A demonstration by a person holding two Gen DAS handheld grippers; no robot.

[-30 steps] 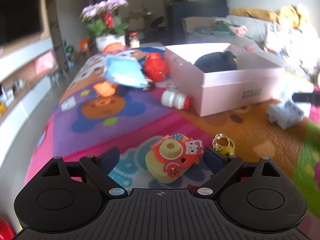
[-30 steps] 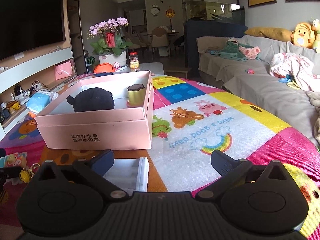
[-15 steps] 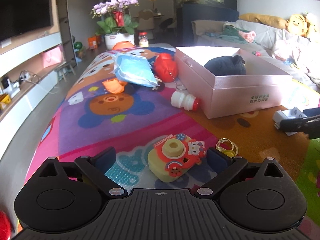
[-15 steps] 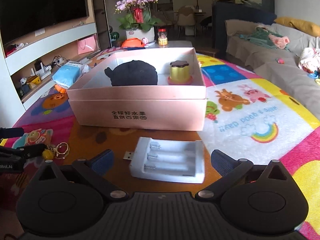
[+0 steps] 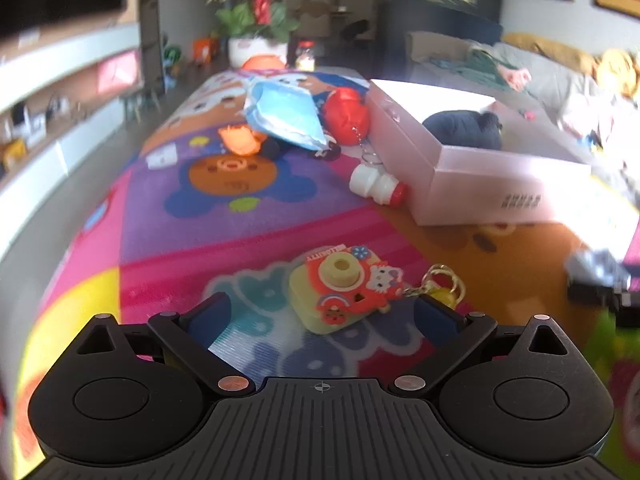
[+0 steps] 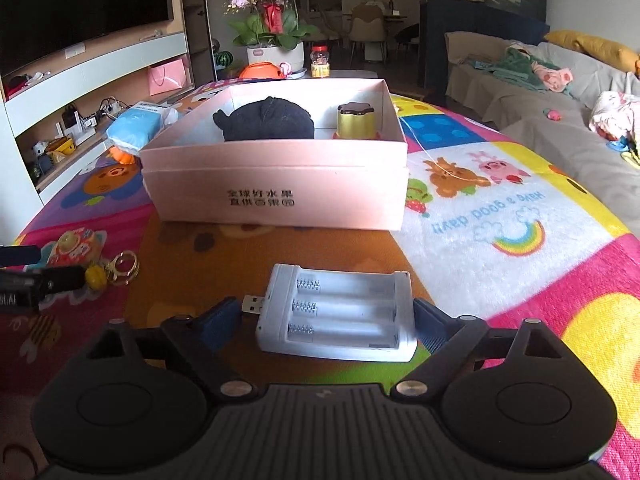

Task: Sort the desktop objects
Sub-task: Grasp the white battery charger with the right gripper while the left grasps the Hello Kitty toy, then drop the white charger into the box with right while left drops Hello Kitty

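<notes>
A yellow and red toy camera keychain (image 5: 339, 294) lies on the colourful mat between the fingers of my open left gripper (image 5: 322, 316); its gold ring (image 5: 442, 278) lies by the right finger. A white battery charger (image 6: 338, 312) with a USB plug lies between the fingers of my open right gripper (image 6: 328, 322). The pink box (image 6: 276, 184) stands behind it, holding a black pouch (image 6: 266, 120) and a gold-capped jar (image 6: 356, 120). The box also shows in the left wrist view (image 5: 480, 176). The toy camera shows at the left of the right wrist view (image 6: 76, 246).
A white bottle with a red cap (image 5: 376, 188), a red pouch (image 5: 346, 116), a blue tissue pack (image 5: 286, 116) and an orange toy (image 5: 238, 138) lie left of the box. A flower pot (image 6: 274, 54) stands at the far end. A sofa (image 6: 560, 112) runs along the right.
My right gripper has swung left and moved forward until the charger sits between its fingers. My left gripper has shifted slightly; the toy camera stays between its fingers.
</notes>
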